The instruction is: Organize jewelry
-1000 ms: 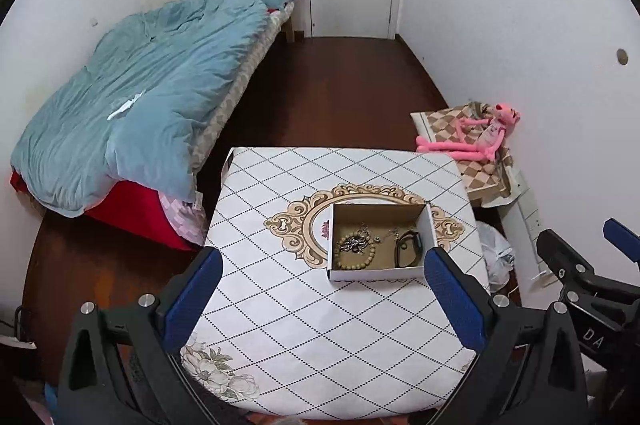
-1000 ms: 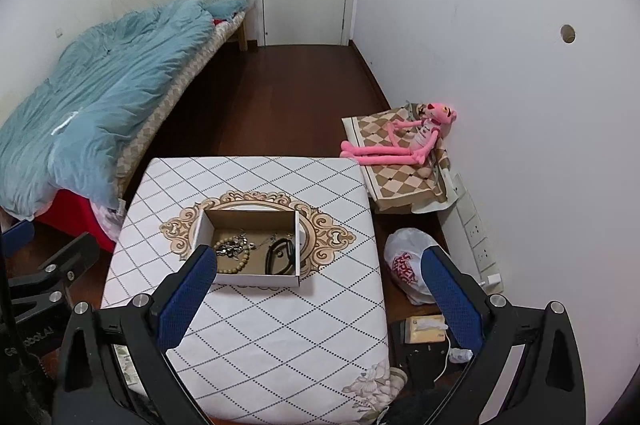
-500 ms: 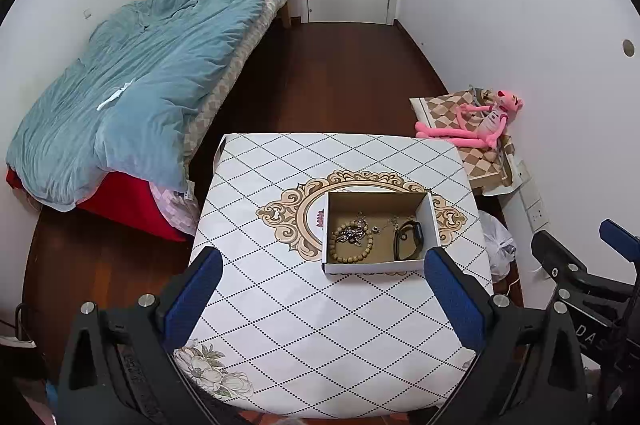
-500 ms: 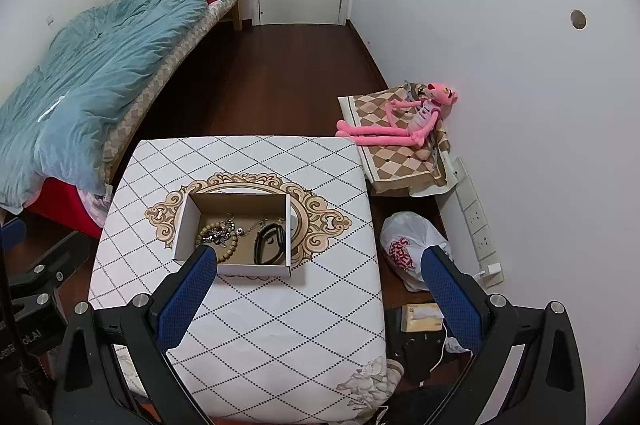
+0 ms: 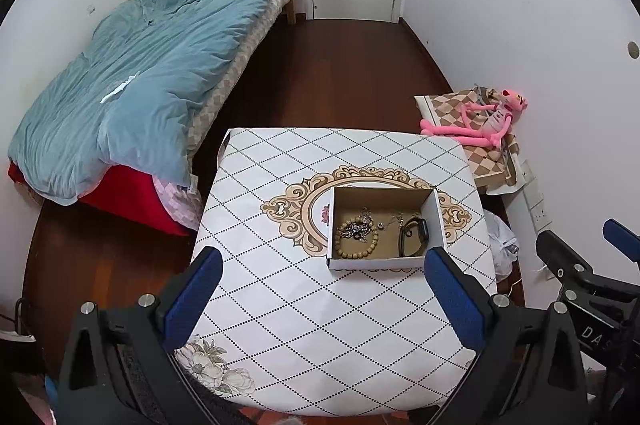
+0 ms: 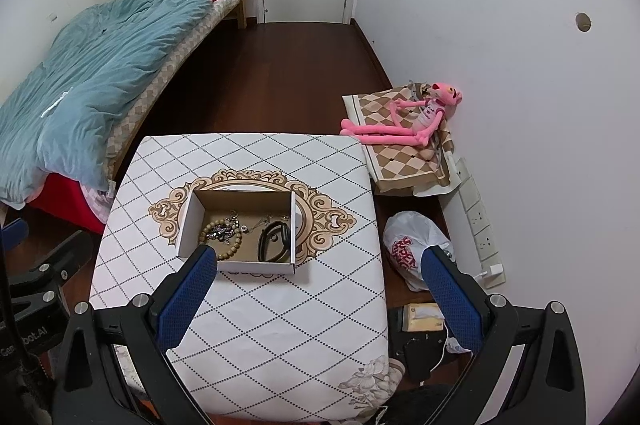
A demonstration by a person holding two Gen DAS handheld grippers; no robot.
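At frame centre I see the box (image 5: 382, 225) holding a bead bracelet (image 5: 357, 240); my left gripper (image 5: 322, 299) and right gripper (image 6: 316, 295) both gape, empty.

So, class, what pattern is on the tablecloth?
White with a black dotted diamond grid, clearest in the left wrist view.

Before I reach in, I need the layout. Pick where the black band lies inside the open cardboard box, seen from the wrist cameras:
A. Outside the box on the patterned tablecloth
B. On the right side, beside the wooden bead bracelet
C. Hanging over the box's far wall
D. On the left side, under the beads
B: the black band lies on the floor of the open cardboard box at its right side, with the wooden bead bracelet to its left.
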